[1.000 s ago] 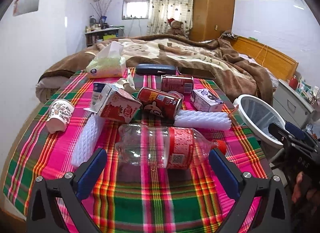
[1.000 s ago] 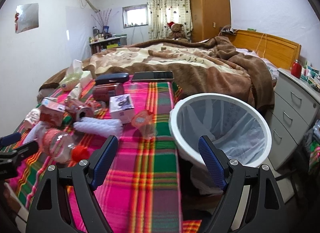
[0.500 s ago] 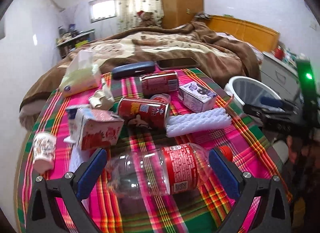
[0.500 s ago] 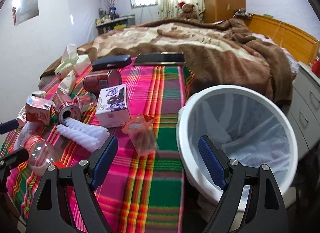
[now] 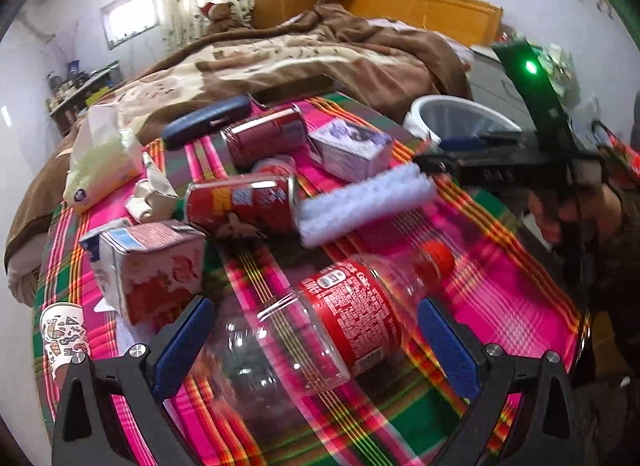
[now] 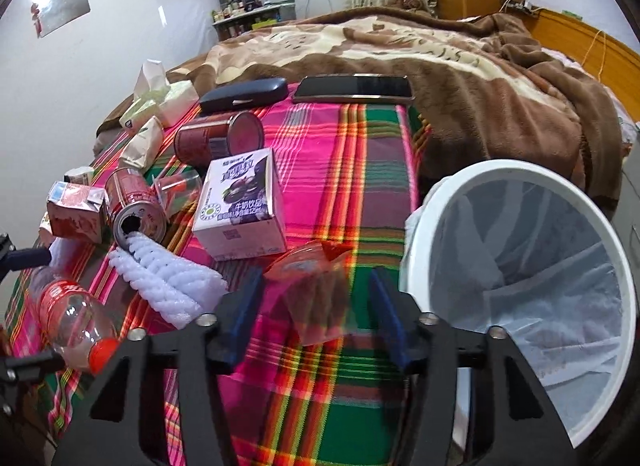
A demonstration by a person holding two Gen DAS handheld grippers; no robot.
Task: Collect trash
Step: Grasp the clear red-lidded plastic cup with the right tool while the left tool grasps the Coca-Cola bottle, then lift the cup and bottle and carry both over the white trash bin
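A clear plastic bottle (image 5: 340, 318) with a red label and red cap lies on the plaid cloth between the wide-apart fingers of my left gripper (image 5: 314, 330). The blue pads stand clear of it. In the right wrist view a clear plastic cup (image 6: 308, 266) with an orange lid lies between the fingers of my right gripper (image 6: 314, 298). Its jaws are closing and a gap still shows on each side of the cup. The white bin (image 6: 420, 221) with a white liner stands just right of that gripper, at the table's edge.
Left of the cup lie white foam netting (image 6: 168, 274), a purple milk carton (image 6: 240, 209), two red cans (image 6: 136, 209), a red carton (image 5: 148, 266) and a paper cup (image 5: 64, 334). A glasses case (image 6: 244, 93), phone (image 6: 352, 87) and tissue pack (image 5: 100, 161) sit near the bed.
Both grippers came lower and closer to the table. The left one rolled and now has the bottle between its fingers. The right jaws narrowed around the clear cup.
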